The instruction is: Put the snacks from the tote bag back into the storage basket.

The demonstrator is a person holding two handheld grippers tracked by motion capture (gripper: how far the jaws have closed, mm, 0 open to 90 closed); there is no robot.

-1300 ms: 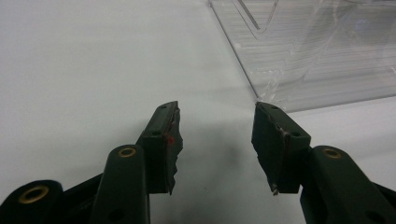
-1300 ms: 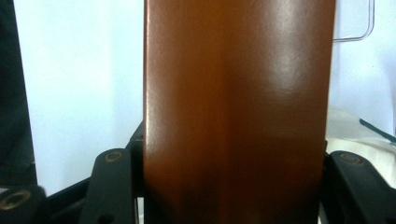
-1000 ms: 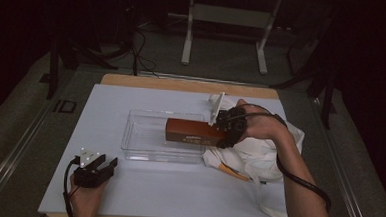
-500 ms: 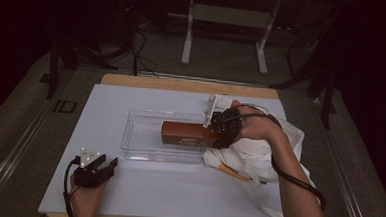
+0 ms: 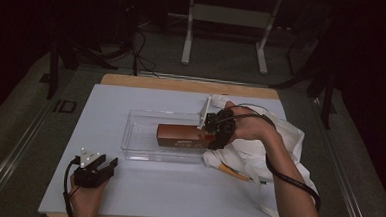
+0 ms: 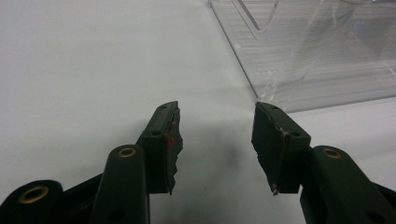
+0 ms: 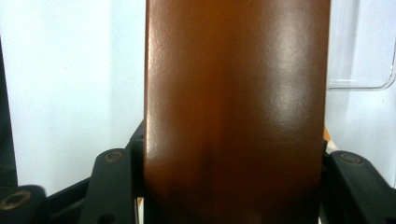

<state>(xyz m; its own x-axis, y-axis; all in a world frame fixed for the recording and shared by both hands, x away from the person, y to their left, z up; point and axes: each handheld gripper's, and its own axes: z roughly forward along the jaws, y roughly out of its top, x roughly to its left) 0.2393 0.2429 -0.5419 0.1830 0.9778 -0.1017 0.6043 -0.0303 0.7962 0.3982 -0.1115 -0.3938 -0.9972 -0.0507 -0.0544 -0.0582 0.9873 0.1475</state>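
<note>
- High view: a white table seen from above. The right gripper, held in the person's right hand, sits at the right end of a clear plastic tray in the middle of the table.
- Its jaws are clamped on the right end of a brown box, which lies lengthwise, reaching left over the right half of the tray. Whether the box rests on the tray floor cannot be told.
- A crumpled white cloth bag lies just right of the tray, under the right forearm.
- The left gripper rests on the near left part of the table, well apart from the tray, jaws spread and holding nothing.
- Left gripper view: the two black jaws stand wide apart over bare white table, with nothing between them. A corner of the clear tray lies beyond, at the far right.
- Right gripper view: the brown box stands close up between the jaws, which press against both its sides, partly closed. A rounded corner of the clear tray shows to the right.
</note>
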